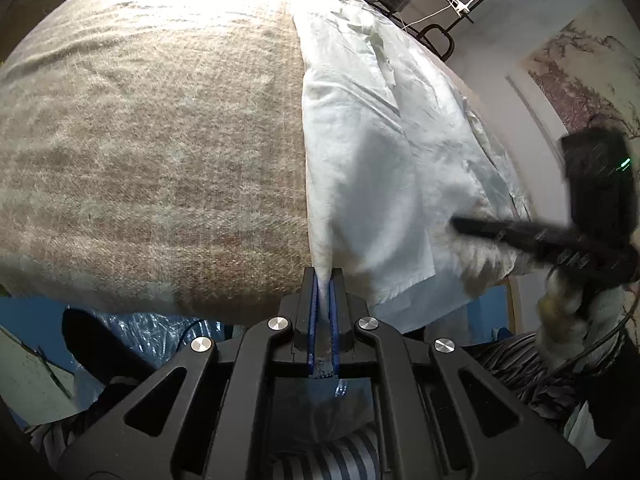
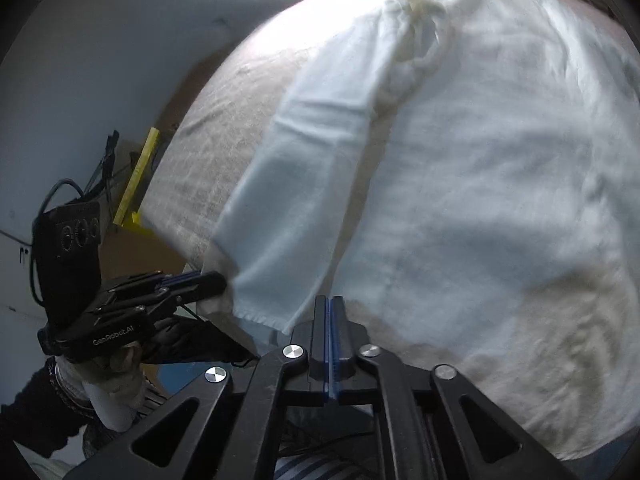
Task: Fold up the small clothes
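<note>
Pale white cotton garment (image 1: 384,152) lies flat on the beige woven blanket (image 1: 152,140). Left gripper (image 1: 324,280) and right gripper (image 2: 329,308) pinch its near hem (presumably for folding it over).

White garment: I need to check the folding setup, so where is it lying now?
In the left wrist view the white garment lies right of centre on the beige blanket, its near edge pinched in the left gripper.
</note>
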A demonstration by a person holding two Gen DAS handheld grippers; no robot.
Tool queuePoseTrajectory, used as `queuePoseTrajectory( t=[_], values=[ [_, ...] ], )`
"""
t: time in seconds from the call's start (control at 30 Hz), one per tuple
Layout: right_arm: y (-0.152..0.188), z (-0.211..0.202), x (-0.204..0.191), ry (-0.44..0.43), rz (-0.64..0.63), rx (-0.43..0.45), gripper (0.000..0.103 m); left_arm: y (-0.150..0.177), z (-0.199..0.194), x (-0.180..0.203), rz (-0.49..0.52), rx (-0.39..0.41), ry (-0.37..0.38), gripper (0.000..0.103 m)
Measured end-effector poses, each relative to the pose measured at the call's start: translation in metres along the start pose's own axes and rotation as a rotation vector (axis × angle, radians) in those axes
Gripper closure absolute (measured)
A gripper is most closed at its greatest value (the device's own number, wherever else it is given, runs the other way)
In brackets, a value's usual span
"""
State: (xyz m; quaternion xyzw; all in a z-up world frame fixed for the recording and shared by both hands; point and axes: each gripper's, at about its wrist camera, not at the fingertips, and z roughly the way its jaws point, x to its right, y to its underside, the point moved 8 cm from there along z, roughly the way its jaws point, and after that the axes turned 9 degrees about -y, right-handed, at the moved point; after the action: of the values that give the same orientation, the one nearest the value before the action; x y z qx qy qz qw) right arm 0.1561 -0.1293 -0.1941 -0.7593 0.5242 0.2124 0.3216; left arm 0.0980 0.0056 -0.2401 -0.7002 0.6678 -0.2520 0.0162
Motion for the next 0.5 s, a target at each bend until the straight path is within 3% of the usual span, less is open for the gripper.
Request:
queuePoseTrajectory(
  t=[0.1, 0.23, 0.5],
  values=[
    [-0.026, -0.027, -0.013, 0.012, -0.087, 0.109, 0.083, 0.0, 0.0, 0.0, 0.004, 0.003, -0.005, 0.099],
    [-0.059, -0.036, -0.025, -0.005, -0.14, 0.198, 0.083, 0.002, -0.013, -0.002, 0.035, 0.023, -0.047, 0.094],
    [-0.106, 0.012, -0.041, 0.039, -0.244, 0.195, 0.087, -0.014, -0.056, 0.003, 0.096, 0.161, -0.088, 0.094]
  ],
)
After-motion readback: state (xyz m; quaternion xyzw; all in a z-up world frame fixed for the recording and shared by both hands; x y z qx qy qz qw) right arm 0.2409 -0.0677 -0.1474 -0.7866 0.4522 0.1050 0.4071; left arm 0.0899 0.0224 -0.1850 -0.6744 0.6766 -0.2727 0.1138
